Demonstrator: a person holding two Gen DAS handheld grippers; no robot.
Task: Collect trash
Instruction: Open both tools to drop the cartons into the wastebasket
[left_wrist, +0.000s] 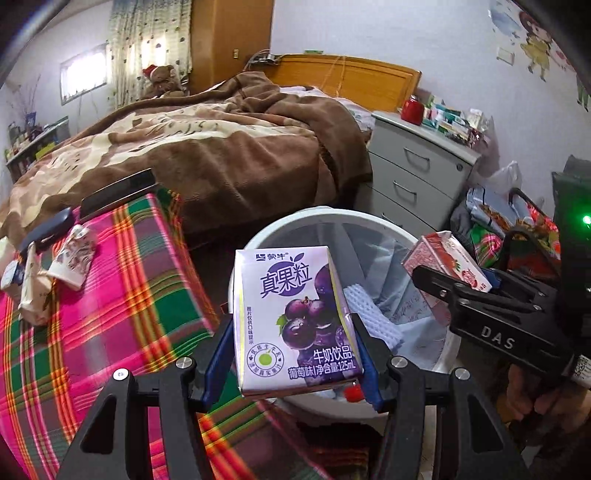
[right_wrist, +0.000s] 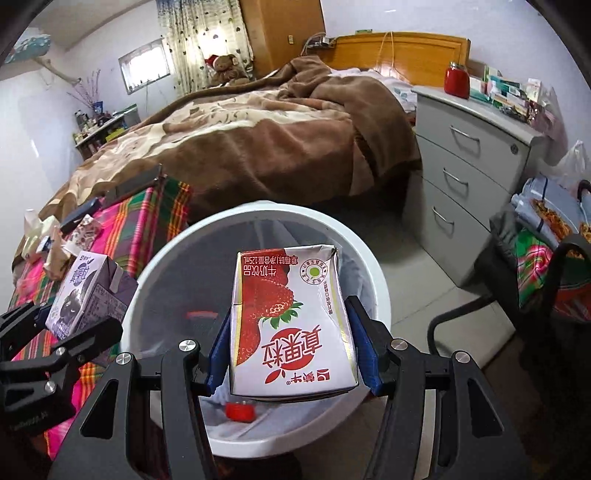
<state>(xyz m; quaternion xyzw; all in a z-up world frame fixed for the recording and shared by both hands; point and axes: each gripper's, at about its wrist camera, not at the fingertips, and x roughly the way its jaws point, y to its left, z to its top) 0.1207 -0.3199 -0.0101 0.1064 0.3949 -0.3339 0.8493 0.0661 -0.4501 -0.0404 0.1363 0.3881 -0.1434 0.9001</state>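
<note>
You are holding a purple grape carton (left_wrist: 295, 317) and a red strawberry carton (right_wrist: 291, 325) over a white bin (right_wrist: 373, 280), beside pink-green plaid cloth (left_wrist: 122, 295).

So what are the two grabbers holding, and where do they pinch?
The left gripper pinches the purple grape milk carton by its lower sides. The right gripper pinches the upside-down strawberry milk carton by its sides.

The purple grape-printed paperboard milk carton (left_wrist: 295, 321) and the red strawberry-printed paperboard carton (right_wrist: 291, 325) look smooth and faintly glossy, the red one creased. The round white bin (right_wrist: 373, 280) is smooth plastic with a thin filmy liner. Woven pink-and-green plaid cloth (left_wrist: 122, 280) looks matt, and the brown blanket (left_wrist: 229, 147) fuzzy.
</note>
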